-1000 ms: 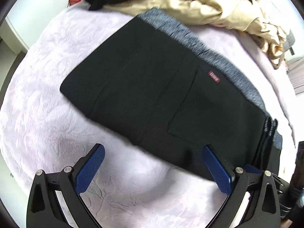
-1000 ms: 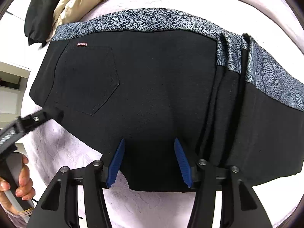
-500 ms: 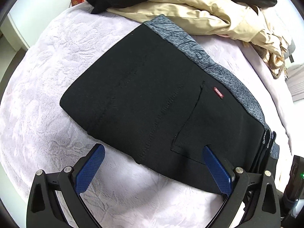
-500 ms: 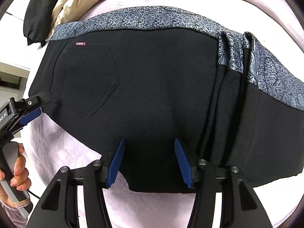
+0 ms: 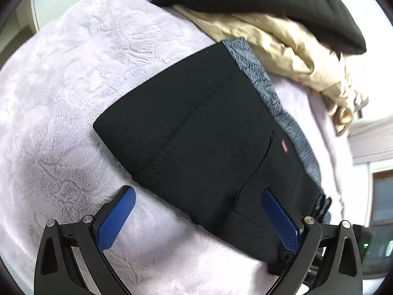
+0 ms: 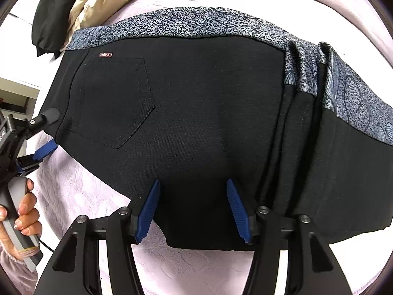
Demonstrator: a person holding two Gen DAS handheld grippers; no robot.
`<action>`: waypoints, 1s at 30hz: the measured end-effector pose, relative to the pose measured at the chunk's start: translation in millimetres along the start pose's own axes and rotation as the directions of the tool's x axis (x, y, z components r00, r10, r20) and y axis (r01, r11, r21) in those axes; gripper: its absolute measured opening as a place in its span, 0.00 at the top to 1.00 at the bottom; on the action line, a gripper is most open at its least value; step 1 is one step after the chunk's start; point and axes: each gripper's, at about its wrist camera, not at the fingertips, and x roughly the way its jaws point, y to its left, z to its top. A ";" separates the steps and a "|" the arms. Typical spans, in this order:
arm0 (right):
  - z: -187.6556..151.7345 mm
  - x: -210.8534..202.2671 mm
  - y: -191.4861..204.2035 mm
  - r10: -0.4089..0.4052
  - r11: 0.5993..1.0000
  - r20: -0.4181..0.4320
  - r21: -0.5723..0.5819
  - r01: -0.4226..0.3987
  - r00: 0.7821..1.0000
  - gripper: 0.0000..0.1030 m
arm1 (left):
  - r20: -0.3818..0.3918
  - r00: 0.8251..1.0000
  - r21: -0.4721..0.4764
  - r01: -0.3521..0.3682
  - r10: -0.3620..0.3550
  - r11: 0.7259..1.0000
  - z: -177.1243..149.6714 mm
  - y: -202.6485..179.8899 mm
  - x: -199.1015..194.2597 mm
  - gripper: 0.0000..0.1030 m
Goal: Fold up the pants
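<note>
Since the earlier frame the left gripper [image 5: 197, 211] has swung so the folded pants [image 5: 196, 132] sit further right on the lilac blanket [image 5: 61, 93]; its jaws gape wide, the right pad over the pants' near edge. In the right view, the right gripper [image 6: 192, 205] hovers half open over the pants [image 6: 196, 113], gripping nothing.

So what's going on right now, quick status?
Both grippers open: left gripper, right gripper. Black pants folded on the lilac blanket, neither gripping. Beige garment piled beyond, not blocking.
</note>
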 end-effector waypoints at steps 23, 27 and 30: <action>-6.2 -8.1 7.0 0.044 0.999 0.007 -0.013 -0.043 0.999 0.38 | 0.068 0.996 0.017 -0.065 0.063 0.998 9.1 -22.9 19.6 0.45; -19.7 -44.6 0.4 0.210 0.978 0.053 0.006 -0.211 0.976 0.38 | 0.154 0.975 0.172 -0.187 0.161 0.967 0.5 -53.7 3.8 0.62; -35.8 -81.4 -1.4 0.336 0.942 0.088 -0.023 -0.335 0.938 0.38 | 0.242 0.953 0.304 -0.255 0.185 0.918 -14.7 -84.7 -12.1 0.62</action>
